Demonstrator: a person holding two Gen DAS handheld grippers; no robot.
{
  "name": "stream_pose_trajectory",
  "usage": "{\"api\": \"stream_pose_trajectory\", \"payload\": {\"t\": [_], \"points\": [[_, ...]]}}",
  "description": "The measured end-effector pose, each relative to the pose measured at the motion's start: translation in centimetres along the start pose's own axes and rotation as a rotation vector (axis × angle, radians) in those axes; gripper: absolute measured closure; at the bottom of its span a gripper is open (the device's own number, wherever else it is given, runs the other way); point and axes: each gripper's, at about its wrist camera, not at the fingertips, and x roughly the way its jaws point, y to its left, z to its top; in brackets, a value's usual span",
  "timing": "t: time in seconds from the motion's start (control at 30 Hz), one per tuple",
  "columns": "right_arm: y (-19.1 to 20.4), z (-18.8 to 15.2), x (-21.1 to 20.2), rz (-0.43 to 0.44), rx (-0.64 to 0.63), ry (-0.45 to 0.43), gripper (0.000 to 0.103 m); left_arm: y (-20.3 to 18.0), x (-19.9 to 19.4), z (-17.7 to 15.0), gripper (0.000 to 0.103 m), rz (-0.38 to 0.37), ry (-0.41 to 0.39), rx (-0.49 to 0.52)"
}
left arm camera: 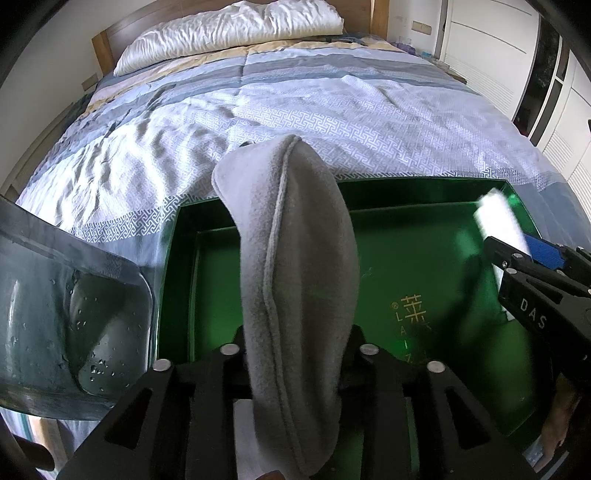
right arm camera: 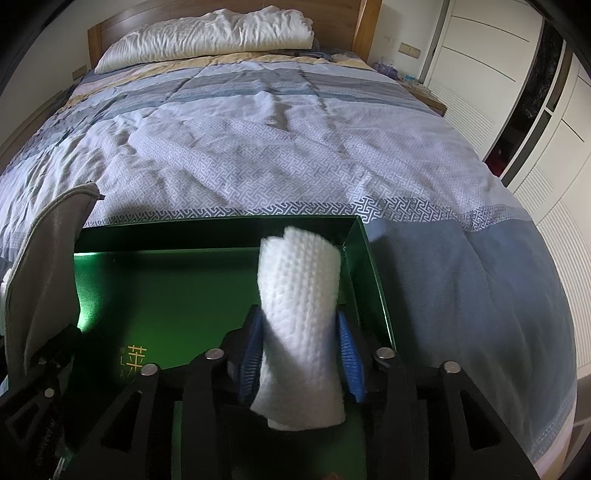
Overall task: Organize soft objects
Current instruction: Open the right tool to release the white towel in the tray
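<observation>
My left gripper (left arm camera: 295, 343) is shut on a folded grey fleece cloth (left arm camera: 295, 266) and holds it upright over the left part of an open green box (left arm camera: 443, 280). The cloth also shows at the left edge of the right wrist view (right arm camera: 48, 266). My right gripper (right arm camera: 301, 354), with blue pads (right arm camera: 349, 354), is shut on a rolled white knitted cloth (right arm camera: 299, 317) above the right end of the green box (right arm camera: 177, 291). The white cloth also shows at the right in the left wrist view (left arm camera: 498, 218). The box lies on the bed and its bare bottom shows gold lettering.
The bed (right arm camera: 295, 147) has a blue-and-white patterned quilt, with a white pillow (right arm camera: 207, 33) at the wooden headboard. White wardrobe doors (right arm camera: 535, 129) stand to the right. A clear plastic container (left arm camera: 66, 314) with water drops sits left of the box.
</observation>
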Motion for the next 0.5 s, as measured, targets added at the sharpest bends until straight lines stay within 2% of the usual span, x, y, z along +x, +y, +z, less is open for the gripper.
{"api": "stream_pose_trajectory", "payload": {"t": [0.1, 0.17, 0.33, 0.5], "points": [[-0.09, 0.06, -0.02, -0.005, 0.003, 0.0, 0.055, -0.13, -0.04, -0.09, 0.066, -0.002, 0.0, 0.001], [-0.06, 0.1, -0.1, -0.004, 0.002, -0.001, 0.05, -0.11, -0.13, -0.02, 0.056, -0.002, -0.005, -0.001], [-0.08, 0.06, -0.38, -0.006, 0.002, -0.004, 0.039, -0.03, -0.26, 0.02, 0.05, -0.003, -0.01, -0.003], [-0.15, 0.12, -0.87, -0.005, 0.006, -0.014, 0.033, -0.01, -0.48, 0.01, 0.047, -0.01, -0.016, -0.006]]}}
